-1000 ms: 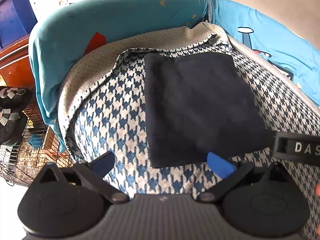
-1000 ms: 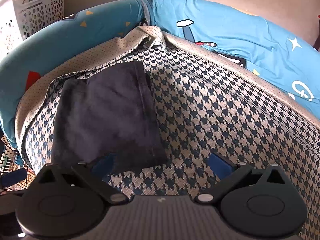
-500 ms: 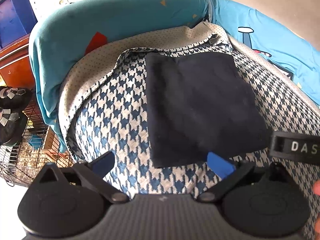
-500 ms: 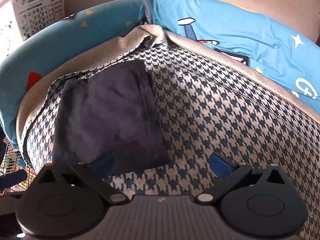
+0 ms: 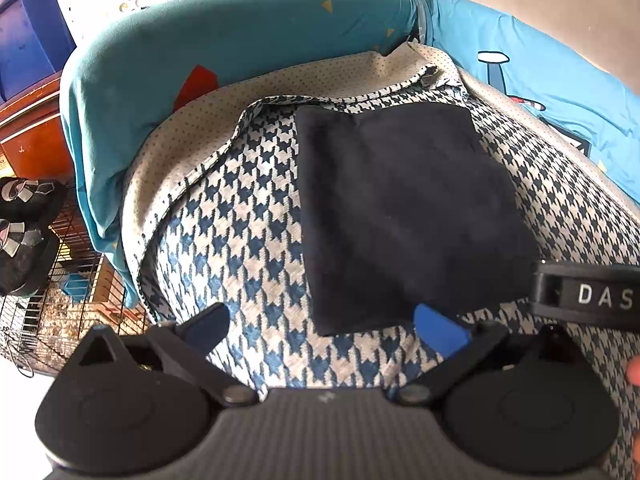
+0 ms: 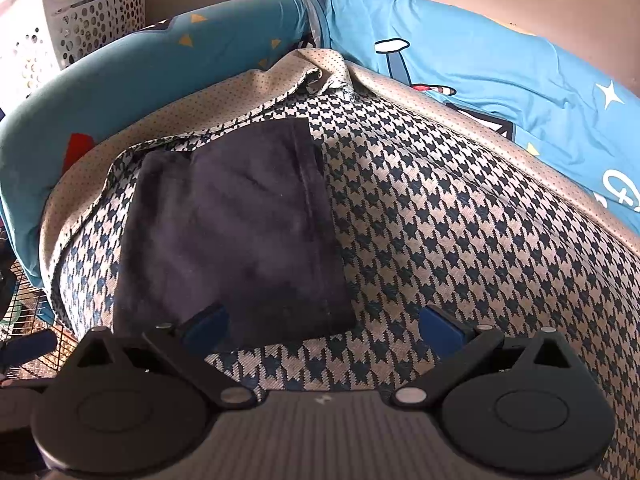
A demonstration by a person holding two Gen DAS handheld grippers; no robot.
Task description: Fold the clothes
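left claw (image 5: 322, 326) released, empty | right claw (image 6: 324, 324) released, empty | folded dark cloth (image 5: 404, 216) flat on houndstooth cushion (image 5: 248, 216), 12 o'clock of left claw, 11 o'clock of right claw

White basket (image 6: 80, 20), wire cage (image 5: 60, 300), blue bedsheet (image 6: 480, 68).

A home bedroom: a bed (image 6: 460, 216) under a houndstooth cover, cartoon-print blue bedding (image 6: 500, 76), a white laundry basket (image 6: 80, 20).
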